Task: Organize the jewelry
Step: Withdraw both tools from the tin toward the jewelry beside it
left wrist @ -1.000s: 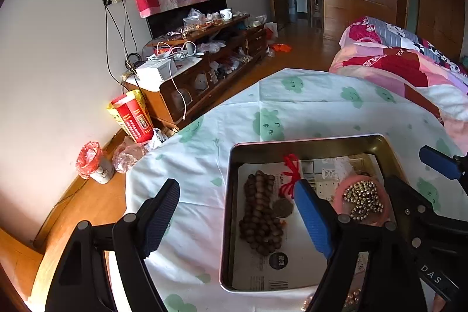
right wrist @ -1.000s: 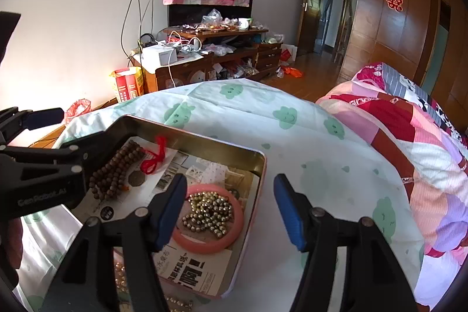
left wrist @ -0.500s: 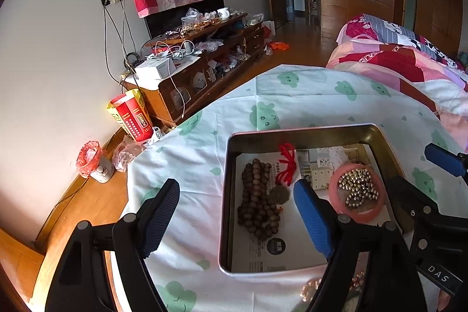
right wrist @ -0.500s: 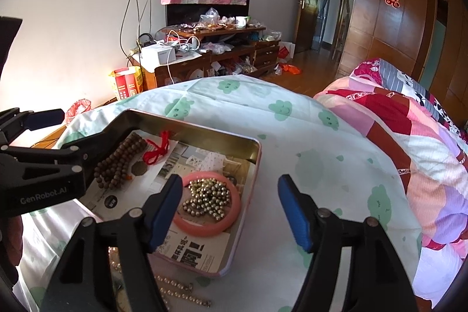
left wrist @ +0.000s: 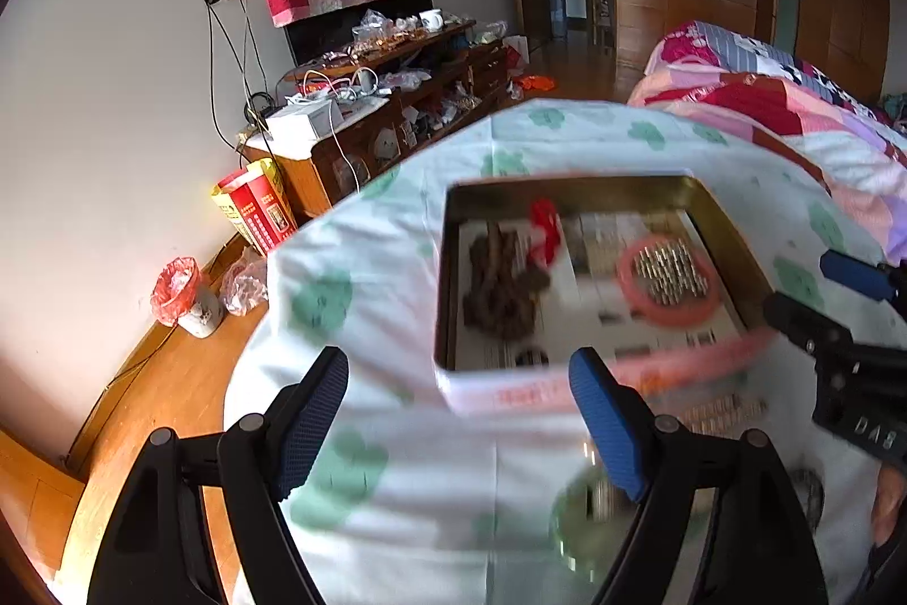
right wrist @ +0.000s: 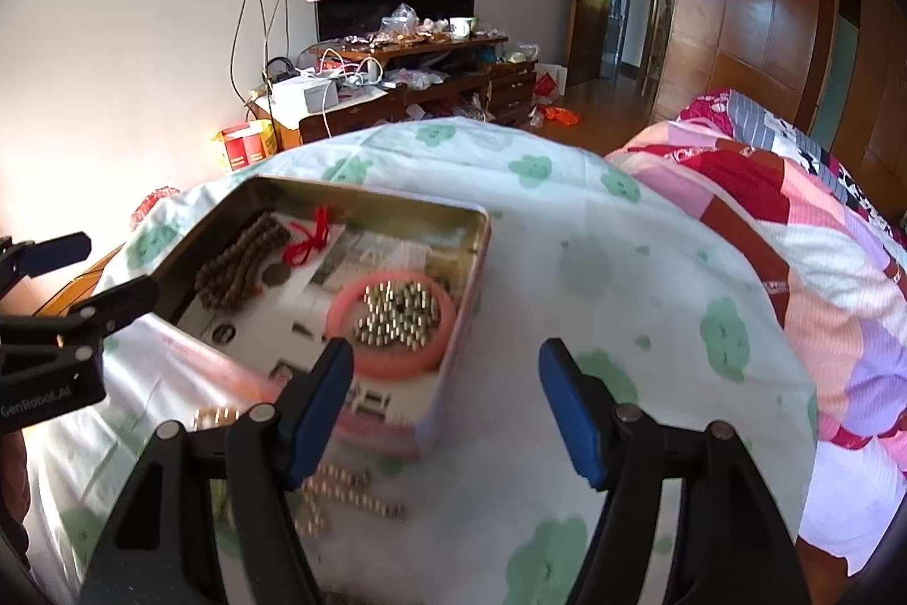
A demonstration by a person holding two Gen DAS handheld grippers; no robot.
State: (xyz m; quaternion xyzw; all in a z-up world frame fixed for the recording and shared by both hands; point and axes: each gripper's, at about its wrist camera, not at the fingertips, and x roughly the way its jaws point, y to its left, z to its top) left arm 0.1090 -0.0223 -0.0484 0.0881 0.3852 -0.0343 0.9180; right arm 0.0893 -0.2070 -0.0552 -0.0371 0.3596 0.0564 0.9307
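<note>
An open metal tin (left wrist: 567, 184) stands on the green-flowered cloth. Inside lie a brown bead string (left wrist: 499, 287), a red tassel (left wrist: 544, 231) and a pink bangle (left wrist: 669, 282) filled with gold beads. The right wrist view shows the same tin (right wrist: 368, 198), brown beads (right wrist: 238, 265) and bangle (right wrist: 391, 321). A loose gold bead chain (right wrist: 340, 491) lies on the cloth in front of the tin. My left gripper (left wrist: 459, 412) hovers open before the tin's near wall, holding nothing. My right gripper (right wrist: 448, 395) is open at the tin's right corner, empty.
A blurred round greenish thing (left wrist: 589, 520) lies on the cloth near my left gripper. A quilted bed (right wrist: 793, 219) runs along the right. The cloth's left edge drops to the wooden floor (left wrist: 170, 378), with a cluttered TV stand (right wrist: 397, 83) beyond.
Both grippers have pulled back toward the near side, so the tin sits farther off and the loose gold chain has come into view. The right jaws stand slightly wider.
</note>
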